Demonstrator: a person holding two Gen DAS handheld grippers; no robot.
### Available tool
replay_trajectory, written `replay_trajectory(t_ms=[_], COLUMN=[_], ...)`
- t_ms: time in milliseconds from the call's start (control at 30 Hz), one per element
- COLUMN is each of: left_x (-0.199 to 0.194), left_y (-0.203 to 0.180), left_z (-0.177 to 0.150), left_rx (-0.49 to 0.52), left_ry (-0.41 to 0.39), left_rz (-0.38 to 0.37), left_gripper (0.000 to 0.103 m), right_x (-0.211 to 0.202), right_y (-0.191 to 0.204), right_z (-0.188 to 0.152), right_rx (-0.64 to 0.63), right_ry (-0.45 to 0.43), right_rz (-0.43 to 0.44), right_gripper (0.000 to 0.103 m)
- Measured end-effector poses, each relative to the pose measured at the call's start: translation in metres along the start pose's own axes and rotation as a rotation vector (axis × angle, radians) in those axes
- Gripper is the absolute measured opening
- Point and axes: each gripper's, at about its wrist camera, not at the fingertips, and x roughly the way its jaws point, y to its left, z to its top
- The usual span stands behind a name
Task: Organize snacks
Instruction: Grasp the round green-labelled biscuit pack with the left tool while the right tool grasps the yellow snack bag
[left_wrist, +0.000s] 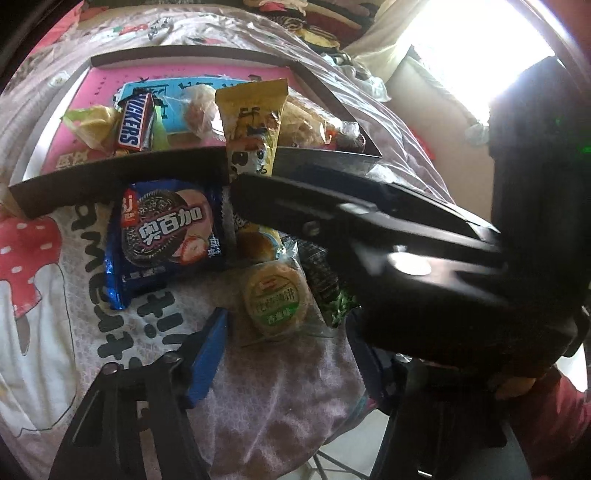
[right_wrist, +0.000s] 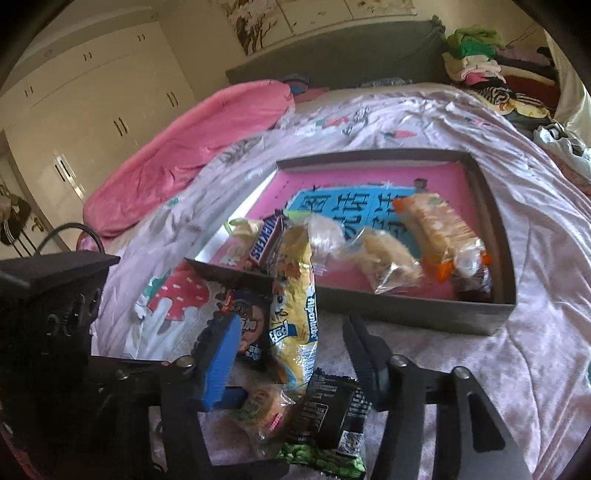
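Bedroom light falls across a pink-patterned bed (right_wrist: 461, 122) that carries every snack. Right hand-held gripper (right_wrist: 288, 354) stands part-closed around the yellow packet (right_wrist: 295, 295), which leans over the tray's near wall; whether its pads press on it I cannot tell. Left hand-held gripper (left_wrist: 291, 332) hangs released, its pads clear of the round biscuit (left_wrist: 275, 295) lying between them. Loading the tray (right_wrist: 495, 236) seems the step in hand, and the next move calls for lifting the packet over that wall toward twelve o'clock. At ten o'clock lies the blue cookie pack (left_wrist: 166, 232); inside, the Snickers bar (left_wrist: 135, 122) and clear-wrapped pastries (right_wrist: 388, 258) crowd the landing spot.
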Motion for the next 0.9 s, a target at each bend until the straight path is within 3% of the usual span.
replay_trajectory(t_ms=[400, 633, 900], left_x=[0.015, 0.021, 0.013], left_y=[0.002, 0.009, 0.022], left_z=[0.008, 0.018, 0.025], left_rx=[-0.019, -0.048, -0.083], left_ry=[0.027, 0.029, 0.013], left_rz=[-0.025, -0.04, -0.075], left_gripper=[0.058, 0.046, 0.034], right_x=[0.025, -0.001, -0.026], right_y=[-0.009, -0.014, -0.022], right_z=[0.001, 0.004, 0.008], right_rx=[0.034, 0.053, 0.075], right_ry=[0.046, -0.043, -0.126], right_rz=[0.043, 0.063, 0.079], right_gripper=[0.028, 0.018, 0.018])
